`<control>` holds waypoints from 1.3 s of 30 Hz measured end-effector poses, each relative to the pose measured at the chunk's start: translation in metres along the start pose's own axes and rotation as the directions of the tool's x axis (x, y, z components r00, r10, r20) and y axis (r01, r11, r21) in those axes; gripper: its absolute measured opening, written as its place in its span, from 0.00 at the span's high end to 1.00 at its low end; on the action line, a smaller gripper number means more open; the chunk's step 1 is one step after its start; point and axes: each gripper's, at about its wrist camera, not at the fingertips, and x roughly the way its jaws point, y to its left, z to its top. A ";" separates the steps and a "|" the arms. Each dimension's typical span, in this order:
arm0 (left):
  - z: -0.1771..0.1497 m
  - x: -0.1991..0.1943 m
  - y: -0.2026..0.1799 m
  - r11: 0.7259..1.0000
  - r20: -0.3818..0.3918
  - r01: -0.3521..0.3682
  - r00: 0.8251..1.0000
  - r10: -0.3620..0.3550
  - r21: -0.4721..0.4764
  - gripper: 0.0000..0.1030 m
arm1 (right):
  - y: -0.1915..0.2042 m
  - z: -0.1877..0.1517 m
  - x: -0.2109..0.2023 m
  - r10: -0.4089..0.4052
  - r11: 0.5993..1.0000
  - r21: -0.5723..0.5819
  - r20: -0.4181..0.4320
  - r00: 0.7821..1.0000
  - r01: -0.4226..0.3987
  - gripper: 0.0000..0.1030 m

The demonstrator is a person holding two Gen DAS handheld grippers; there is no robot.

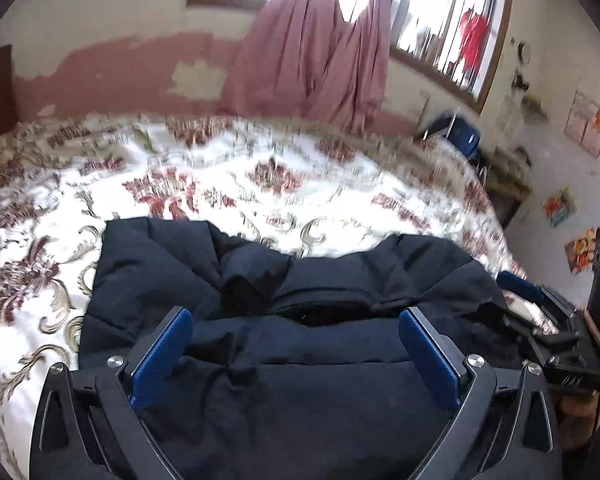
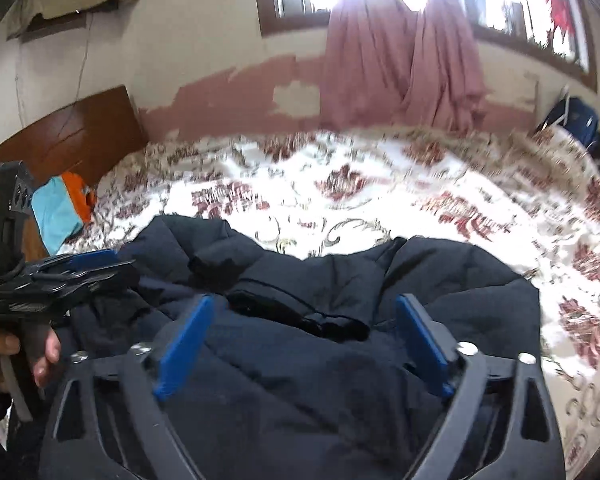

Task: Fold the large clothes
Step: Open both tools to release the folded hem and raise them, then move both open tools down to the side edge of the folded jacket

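Note:
A dark navy padded jacket (image 1: 284,280) lies bunched on the bed, partly folded over itself; it also shows in the right wrist view (image 2: 340,292). My left gripper (image 1: 296,344) is open, its blue pads (image 1: 162,356) spread wide just above the jacket's near fold, holding nothing. My right gripper (image 2: 302,344) is open too, blue pads (image 2: 420,340) apart over the jacket. The left gripper (image 2: 80,268) shows at the left of the right wrist view, held by a hand. The right gripper (image 1: 540,304) shows at the right edge of the left wrist view.
The bed has a white floral bedspread (image 1: 220,176) with red flowers. A wooden headboard (image 2: 68,136) and a blue-orange cloth (image 2: 60,212) lie at the left. Pink curtains (image 1: 308,52) hang at the back wall under windows. A blue bag (image 1: 456,132) sits far right.

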 end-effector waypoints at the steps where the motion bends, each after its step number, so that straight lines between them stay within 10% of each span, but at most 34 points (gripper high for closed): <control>1: -0.001 -0.012 -0.004 1.000 0.017 0.000 1.000 0.000 -0.001 0.00 | 0.001 0.000 -0.010 -0.020 1.000 -0.002 0.015 1.000 0.020 0.06; 10: -0.019 -0.096 -0.030 0.992 0.162 -0.111 0.982 0.099 0.064 0.00 | 0.014 -0.002 -0.088 -0.039 0.999 0.015 0.110 0.993 0.037 0.04; 22: -0.080 -0.207 -0.066 0.965 0.364 -0.246 0.910 0.198 0.089 0.00 | 0.045 -0.041 -0.178 -0.034 0.999 -0.006 0.227 0.973 0.036 0.03; 39: -0.179 -0.285 -0.090 0.940 0.431 -0.322 0.868 0.247 0.109 0.00 | 0.085 -0.137 -0.265 -0.050 0.997 -0.041 0.316 0.947 0.067 0.03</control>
